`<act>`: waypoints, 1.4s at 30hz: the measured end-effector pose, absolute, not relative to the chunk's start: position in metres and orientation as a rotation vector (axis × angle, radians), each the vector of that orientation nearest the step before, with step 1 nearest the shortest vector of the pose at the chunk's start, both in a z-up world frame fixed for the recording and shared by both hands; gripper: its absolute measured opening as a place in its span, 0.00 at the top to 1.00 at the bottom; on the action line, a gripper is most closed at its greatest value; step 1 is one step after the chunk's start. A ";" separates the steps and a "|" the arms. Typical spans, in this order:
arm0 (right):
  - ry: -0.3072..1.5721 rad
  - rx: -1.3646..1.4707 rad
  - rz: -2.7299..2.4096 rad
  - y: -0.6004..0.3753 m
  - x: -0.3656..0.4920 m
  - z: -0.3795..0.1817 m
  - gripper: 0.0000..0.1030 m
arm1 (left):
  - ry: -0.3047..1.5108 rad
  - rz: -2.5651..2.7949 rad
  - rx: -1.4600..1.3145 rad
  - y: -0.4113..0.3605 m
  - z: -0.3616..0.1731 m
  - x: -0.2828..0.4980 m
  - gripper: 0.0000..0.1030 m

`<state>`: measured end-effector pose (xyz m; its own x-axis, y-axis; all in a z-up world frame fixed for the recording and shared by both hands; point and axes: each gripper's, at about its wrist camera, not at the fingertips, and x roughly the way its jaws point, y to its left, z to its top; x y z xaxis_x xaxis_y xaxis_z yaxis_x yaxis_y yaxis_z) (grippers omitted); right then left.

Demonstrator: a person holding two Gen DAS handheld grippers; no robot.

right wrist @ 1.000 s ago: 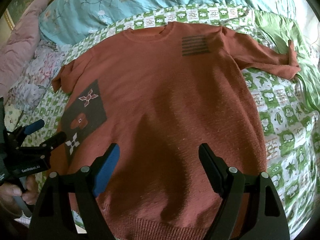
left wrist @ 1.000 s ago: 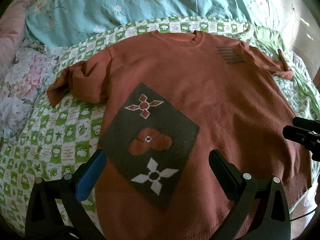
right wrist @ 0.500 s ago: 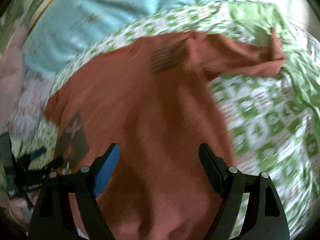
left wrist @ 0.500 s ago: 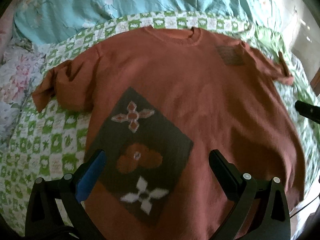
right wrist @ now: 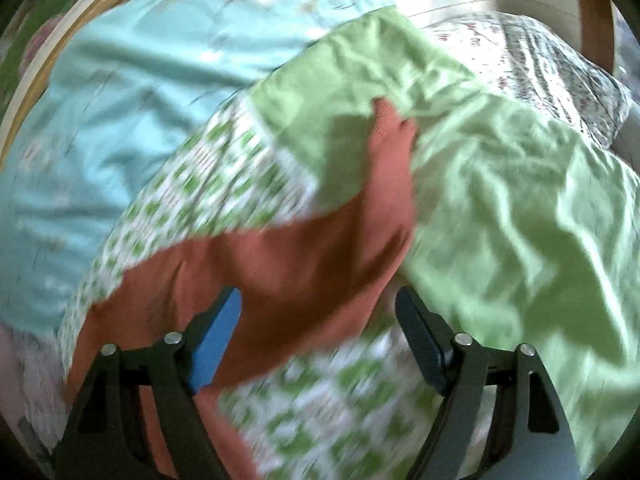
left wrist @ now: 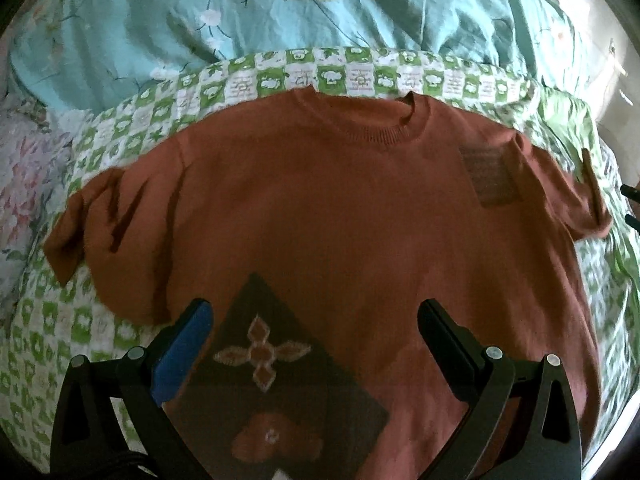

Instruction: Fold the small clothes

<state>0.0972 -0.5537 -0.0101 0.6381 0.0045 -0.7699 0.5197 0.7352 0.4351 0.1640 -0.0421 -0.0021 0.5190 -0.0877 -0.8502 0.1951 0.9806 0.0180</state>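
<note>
A rust-brown sweater (left wrist: 340,208) lies face up and spread flat on a green-and-white checked quilt (left wrist: 360,76) on the bed, neck toward the turquoise duvet (left wrist: 240,12), both sleeves out to the sides. The left hand-held gripper (left wrist: 316,328) hangs over the lower front, above the dark diamond patch (left wrist: 280,372), its jaws wide apart and holding nothing. The right hand-held gripper (right wrist: 318,316) is aimed at the right sleeve (right wrist: 304,256), jaws just as wide and empty, with the sleeve running between them toward its cuff, which lies partly on a crumpled pale green sheet (right wrist: 500,184). That view is blurred, so I cannot tell whether the fingers touch the cloth.

The step in hand looks like folding the sleeves inward. To do it well, I would take the right sleeve near the cuff, pinching both layers of knit and none of the sheet or quilt beneath, then lift only enough to clear the bed and carry it across the chest so the fold falls along the shoulder seam. The left sleeve (left wrist: 104,216) is bunched and creased; it wants smoothing out first, or the fold will come out lumpy. Knit stretches, so pull gently
</note>
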 end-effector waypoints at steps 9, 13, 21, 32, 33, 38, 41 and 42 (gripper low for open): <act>0.861 0.854 -0.391 -0.646 0.147 -0.058 0.60 | 1.055 -0.169 0.101 -0.062 -0.020 0.214 0.01; 0.895 0.882 -0.352 -0.655 0.165 -0.076 0.75 | 1.065 -0.159 0.099 -0.067 -0.027 0.225 0.01; 0.830 0.846 -0.154 -0.607 0.176 -0.035 0.88 | 1.084 -0.146 0.043 -0.058 -0.038 0.232 0.01; 0.735 0.681 0.366 -0.380 0.237 0.041 0.89 | 1.029 -0.147 -0.079 0.001 -0.010 0.201 0.01; 0.749 0.666 0.419 -0.353 0.245 0.039 0.89 | 1.025 -0.146 -0.096 0.009 -0.008 0.197 0.01; 0.832 0.590 0.602 -0.251 0.262 0.017 0.89 | 1.020 -0.144 -0.143 0.037 -0.003 0.182 0.01; 0.899 0.540 0.676 -0.200 0.266 -0.004 0.89 | 1.028 -0.150 -0.166 0.044 -0.006 0.179 0.01; 0.924 0.527 0.690 -0.190 0.267 -0.012 0.88 | 1.033 -0.153 -0.175 0.047 -0.007 0.178 0.01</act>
